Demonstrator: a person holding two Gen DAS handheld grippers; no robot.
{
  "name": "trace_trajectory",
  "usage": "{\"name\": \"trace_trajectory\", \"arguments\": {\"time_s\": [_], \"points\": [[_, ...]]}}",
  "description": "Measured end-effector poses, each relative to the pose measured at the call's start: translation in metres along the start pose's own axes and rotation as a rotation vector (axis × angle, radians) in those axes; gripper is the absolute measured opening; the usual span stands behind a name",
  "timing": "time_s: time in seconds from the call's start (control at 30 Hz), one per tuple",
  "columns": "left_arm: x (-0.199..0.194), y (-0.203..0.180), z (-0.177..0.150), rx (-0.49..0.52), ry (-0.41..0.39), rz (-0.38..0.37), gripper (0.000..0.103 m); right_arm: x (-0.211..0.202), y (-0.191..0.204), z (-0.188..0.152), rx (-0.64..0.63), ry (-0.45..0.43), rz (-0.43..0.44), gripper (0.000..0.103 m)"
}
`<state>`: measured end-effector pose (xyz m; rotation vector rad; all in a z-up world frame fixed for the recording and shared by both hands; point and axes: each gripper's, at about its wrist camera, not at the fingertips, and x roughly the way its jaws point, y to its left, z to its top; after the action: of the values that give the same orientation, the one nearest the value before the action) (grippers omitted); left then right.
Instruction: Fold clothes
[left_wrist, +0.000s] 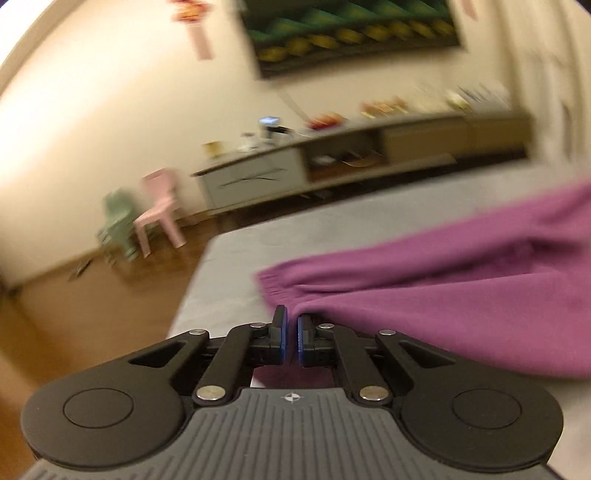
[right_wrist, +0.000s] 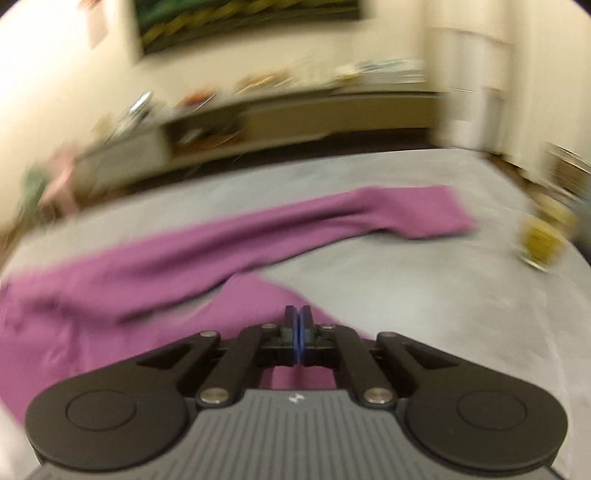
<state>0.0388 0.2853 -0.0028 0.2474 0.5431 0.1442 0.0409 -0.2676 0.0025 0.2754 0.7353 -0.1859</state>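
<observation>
L gripper (left_wrist: 291, 325) pinched purple garment (left_wrist: 443, 288) edge at 1 o'clock | R gripper (right_wrist: 297, 325) closed, grip on cloth unclear | garment lay across grey bed (right_wrist: 406, 280), 9–1 o'clock, prob. held for folding

Each gripper, the left gripper (left_wrist: 291, 325) and the right gripper (right_wrist: 297, 325), has a grey ribbed body with a small compass mark at twelve o'clock, black round-ended arms at nine and three, silver pins, and blue-edged black fingers.
</observation>
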Motion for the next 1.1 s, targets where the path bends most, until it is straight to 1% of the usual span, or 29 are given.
{"name": "trace_trajectory", "arguments": {"time_s": [0.07,0.1,0.17,0.2,0.23,0.27,0.33,0.37,0.43,0.47,0.5,0.57,0.63,0.67,0.73,0.77,0.8,0.83,0.9,0.93,0.97,1.03,1.07,1.1], "points": [[-0.005,0.008,-0.006,-0.03,0.032,0.042,0.005,-0.013,-0.036,-0.005,0.14,-0.026,-0.077,0.001],[-0.005,0.01,-0.009,-0.02,0.05,0.063,0.004,-0.018,-0.054,-0.007,0.209,-0.033,-0.106,0.001],[-0.002,0.011,-0.012,0.015,0.082,0.104,0.004,-0.019,-0.085,-0.012,0.343,-0.018,-0.113,0.002],[-0.003,0.01,-0.015,0.03,0.092,0.108,0.004,-0.019,-0.1,-0.015,0.408,-0.005,-0.11,0.002],[-0.005,0.008,-0.019,0.043,0.101,0.104,0.004,-0.017,-0.112,-0.02,0.467,0.02,-0.089,0.004],[-0.004,0.009,-0.022,0.051,0.108,0.093,0.004,-0.015,-0.121,-0.025,0.511,0.042,-0.073,0.008],[-0.005,0.009,-0.024,0.063,0.096,0.083,0.004,-0.014,-0.13,-0.029,0.524,0.068,-0.07,0.012],[-0.009,0.009,-0.025,0.068,0.077,0.075,0.004,-0.017,-0.128,-0.03,0.487,0.057,-0.083,0.015],[-0.021,0.006,-0.026,0.048,0.029,0.026,0.005,-0.022,-0.117,-0.029,0.386,0.03,-0.1,0.035],[-0.024,0.002,-0.025,0.039,0.013,-0.009,0.005,-0.024,-0.106,-0.028,0.319,0.011,-0.094,0.054],[-0.026,-0.002,-0.023,0.03,0.0,-0.047,0.005,-0.024,-0.094,-0.027,0.246,-0.007,-0.089,0.061],[-0.015,-0.021,-0.019,0.052,0.014,-0.099,0.005,-0.022,-0.066,-0.024,0.07,-0.038,-0.085,0.06],[-0.001,-0.041,-0.016,0.086,0.041,-0.134,0.006,-0.016,-0.036,-0.023,-0.12,-0.06,-0.097,0.065],[0.008,-0.051,-0.018,0.113,0.066,-0.14,0.006,-0.01,-0.021,-0.024,-0.21,-0.048,-0.091,0.067],[0.028,-0.069,-0.022,0.169,0.12,-0.141,0.006,0.012,0.002,-0.028,-0.36,0.016,-0.081,0.068],[0.037,-0.076,-0.024,0.194,0.144,-0.135,0.006,0.026,0.007,-0.03,-0.404,0.055,-0.103,0.065],[0.045,-0.082,-0.027,0.217,0.166,-0.131,0.006,0.039,0.01,-0.032,-0.433,0.093,-0.119,0.057],[0.051,-0.085,-0.031,0.231,0.189,-0.129,0.006,0.048,0.008,-0.03,-0.423,0.126,-0.117,0.047],[0.063,-0.088,-0.04,0.25,0.24,-0.121,0.006,0.064,0.002,-0.027,-0.396,0.188,-0.11,0.01],[0.064,-0.086,-0.044,0.258,0.241,-0.114,0.007,0.064,-0.001,-0.021,-0.37,0.194,-0.105,0.002],[0.065,-0.081,-0.045,0.249,0.244,-0.109,0.007,0.059,-0.004,-0.016,-0.348,0.164,-0.106,0.0],[0.066,-0.071,-0.044,0.212,0.263,-0.096,0.007,0.032,-0.017,0.002,-0.244,0.02,-0.052,0.0],[0.067,-0.064,-0.044,0.192,0.276,-0.081,0.007,0.015,-0.026,0.01,-0.18,-0.063,-0.013,0.0],[0.069,-0.059,-0.045,0.188,0.285,-0.05,0.007,-0.012,-0.041,0.02,-0.087,-0.175,0.055,0.0]]}}
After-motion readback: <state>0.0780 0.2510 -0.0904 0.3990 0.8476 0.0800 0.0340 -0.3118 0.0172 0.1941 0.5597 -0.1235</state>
